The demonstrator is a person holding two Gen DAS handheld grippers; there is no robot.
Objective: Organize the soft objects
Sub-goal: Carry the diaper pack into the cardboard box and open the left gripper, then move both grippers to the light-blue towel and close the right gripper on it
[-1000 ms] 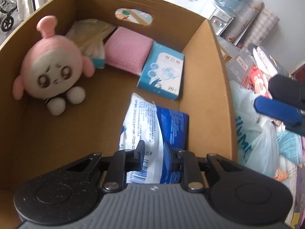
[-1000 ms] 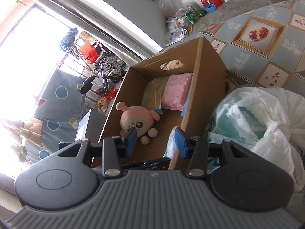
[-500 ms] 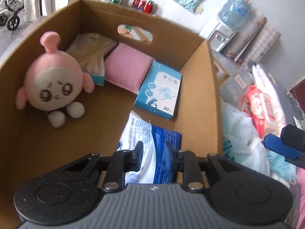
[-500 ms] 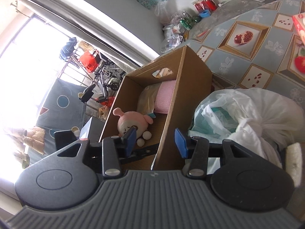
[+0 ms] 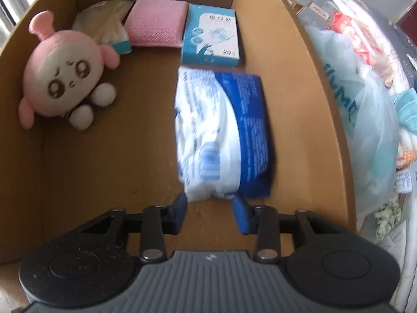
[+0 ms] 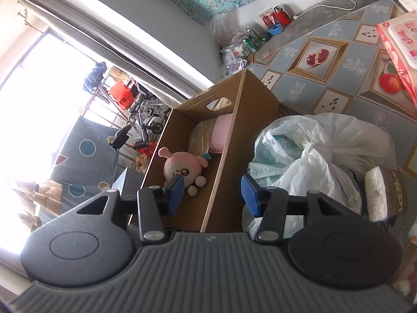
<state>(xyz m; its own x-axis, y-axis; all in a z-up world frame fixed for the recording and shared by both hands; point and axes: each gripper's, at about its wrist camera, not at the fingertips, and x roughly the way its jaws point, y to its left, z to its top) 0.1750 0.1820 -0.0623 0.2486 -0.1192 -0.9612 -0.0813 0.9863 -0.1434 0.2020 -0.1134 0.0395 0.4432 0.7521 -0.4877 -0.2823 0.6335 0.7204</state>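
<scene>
A cardboard box (image 5: pixel 294 83) stands on a patterned tablecloth (image 6: pixel 325 78), with a bright window at about ten o'clock in the right wrist view.

Inside the box, from left to right: a pink plush (image 5: pixel 65 75) at ten o'clock, a tissue pack (image 5: pixel 104 28) and a pink cloth (image 5: pixel 156 23) along the far wall at twelve, a blue carton (image 5: pixel 211 39) at one, and just in front of it the blue-and-white pack (image 5: pixel 221 135), lying flat along the right wall.

The left gripper (image 5: pixel 209 212) has just let go: a second ago its jaws pinched that pack, and now they have opened and stand apart just behind its near end, with nothing pressed between them. The pack looks delivered, so this item seems done.

The right gripper (image 6: pixel 212 194) has swung away from the box towards the white bags (image 6: pixel 325 156) heaped at two o'clock outside the right wall; its jaws have been widening and hold nothing. Its next pick probably lies there. The box wall stands between the bags and the free floor, so anything must be lifted over it.
</scene>
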